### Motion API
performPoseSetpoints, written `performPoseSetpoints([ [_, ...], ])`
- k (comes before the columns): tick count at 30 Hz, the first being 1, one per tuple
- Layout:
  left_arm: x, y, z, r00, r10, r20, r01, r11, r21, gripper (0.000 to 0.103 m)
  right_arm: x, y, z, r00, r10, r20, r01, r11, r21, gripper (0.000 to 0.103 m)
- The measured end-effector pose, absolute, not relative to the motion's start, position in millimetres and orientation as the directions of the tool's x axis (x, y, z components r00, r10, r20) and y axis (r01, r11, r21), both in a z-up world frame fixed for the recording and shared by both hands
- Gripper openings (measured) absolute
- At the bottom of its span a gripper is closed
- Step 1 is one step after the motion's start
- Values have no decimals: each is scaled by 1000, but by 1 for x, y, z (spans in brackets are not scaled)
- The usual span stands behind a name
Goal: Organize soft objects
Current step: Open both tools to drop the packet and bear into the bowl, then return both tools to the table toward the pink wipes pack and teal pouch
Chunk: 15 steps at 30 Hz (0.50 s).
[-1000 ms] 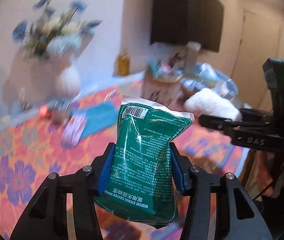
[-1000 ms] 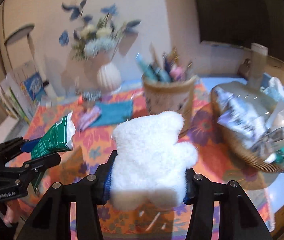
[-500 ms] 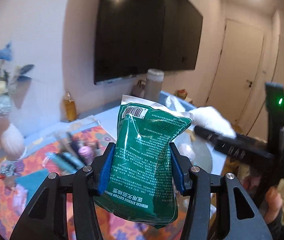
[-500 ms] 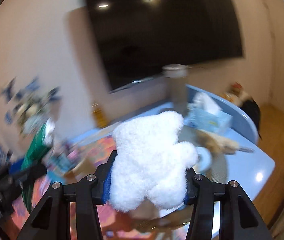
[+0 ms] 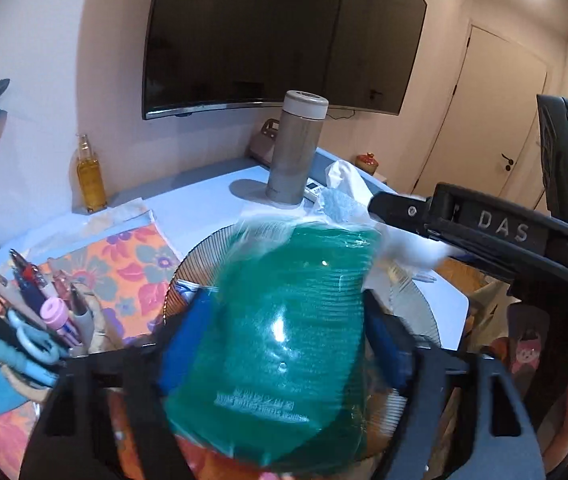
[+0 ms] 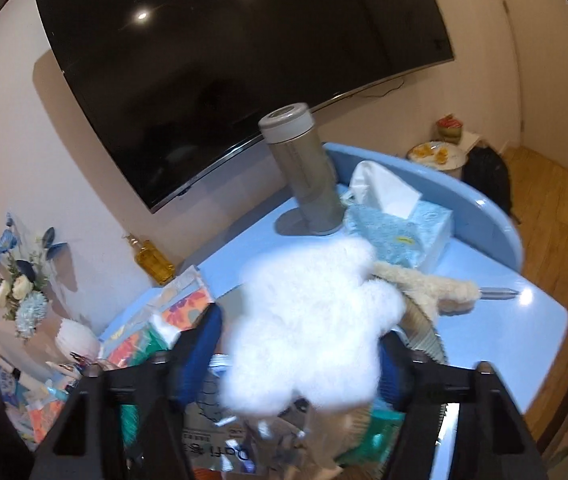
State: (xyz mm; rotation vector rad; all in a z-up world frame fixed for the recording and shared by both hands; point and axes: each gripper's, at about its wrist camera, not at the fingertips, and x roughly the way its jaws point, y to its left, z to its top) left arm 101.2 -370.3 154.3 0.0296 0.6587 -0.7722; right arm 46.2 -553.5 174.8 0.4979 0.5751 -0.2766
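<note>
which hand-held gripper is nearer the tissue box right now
Right. The right hand-held gripper, holding the white plush, reaches toward the tissue box; the left hand-held gripper sits farther back.
</note>
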Motion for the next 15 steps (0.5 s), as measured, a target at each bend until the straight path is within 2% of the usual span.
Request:
performPoseSetpoints([
  [4,103,-366,147,487,-658,-575,665,706,-245,77,43,-551,173,793,-139,-594,394,860,325,70],
  [10,87,-331,144,462,-697,-549,655,685,-319,77,19,-547,162,789,-105,-605,392,845,364,72],
  [15,56,-298,166,540,-674,-504,666,709,-234,77,-2,-527,165,812,-62,-581,353,844,403,72],
])
